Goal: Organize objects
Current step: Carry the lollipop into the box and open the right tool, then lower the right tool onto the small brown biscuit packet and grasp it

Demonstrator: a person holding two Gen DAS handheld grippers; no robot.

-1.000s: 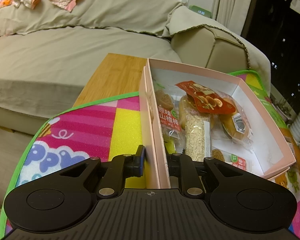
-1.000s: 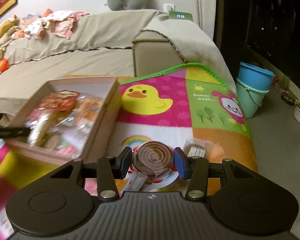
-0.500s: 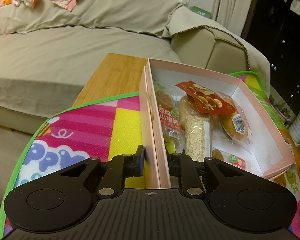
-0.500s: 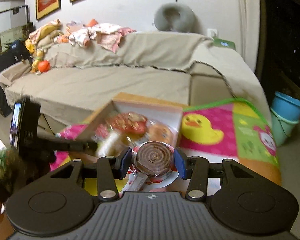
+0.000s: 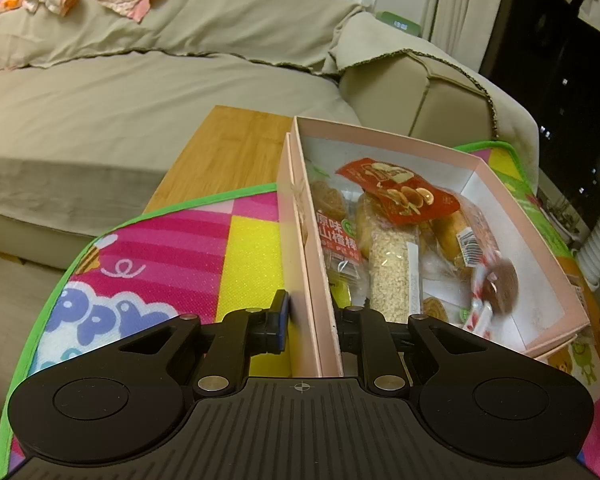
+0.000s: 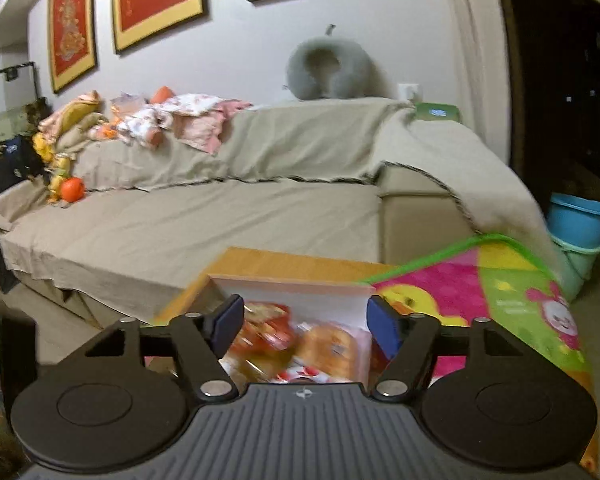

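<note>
A pink box [image 5: 384,138] with several snack packets stands on a colourful mat [image 5: 172,248]. My left gripper [image 5: 312,320] is shut on the box's near left wall [image 5: 316,280], one finger outside and one inside. A brown spiral lollipop [image 5: 500,284], blurred, lies in the box's right part by a red snack packet [image 5: 400,192]. My right gripper [image 6: 304,320] is open and empty above the box [image 6: 292,286], with the packets [image 6: 300,340] between its blue pads.
A beige covered sofa [image 6: 220,208] runs behind the table, with clothes and toys [image 6: 140,120] on its back. Bare wooden tabletop [image 5: 228,148] shows beyond the mat. Blue and green buckets [image 6: 580,236] stand on the floor at the right.
My right gripper carried the lollipop over the box and opened. The lollipop now lies in the box. My left gripper kept its hold on the box wall.
</note>
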